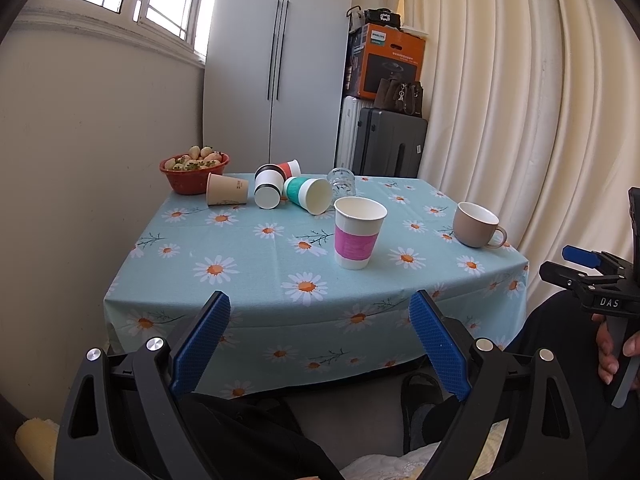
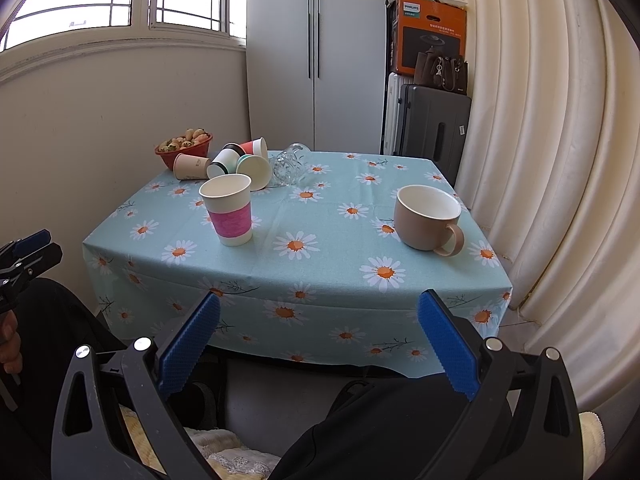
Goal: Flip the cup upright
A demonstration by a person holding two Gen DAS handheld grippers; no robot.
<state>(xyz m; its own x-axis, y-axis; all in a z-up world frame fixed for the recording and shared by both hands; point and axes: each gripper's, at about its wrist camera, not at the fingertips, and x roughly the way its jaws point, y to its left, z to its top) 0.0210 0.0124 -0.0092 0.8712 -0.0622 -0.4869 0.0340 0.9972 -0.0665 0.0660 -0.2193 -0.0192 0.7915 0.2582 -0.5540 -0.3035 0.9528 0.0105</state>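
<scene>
I see the pink-banded paper cup (image 1: pixel 357 233) standing upright mid-table on the daisy tablecloth (image 1: pixel 248 252), toppled cups (image 1: pixel 280 190) by the far-left corner, curtain (image 1: pixel 520 100) rightward, my left gripper (image 1: pixel 320 340) and right gripper (image 2: pixel 318 338) both spread wide, empty.

Table under daisy-print cloth (image 1: pixel 248 264), upright pink-banded cup (image 1: pixel 358 236), tan mug (image 1: pixel 476 224), toppled paper cups (image 1: pixel 276 188), tipped glass (image 1: pixel 342 181), red fruit bowl (image 1: pixel 192 172)
</scene>
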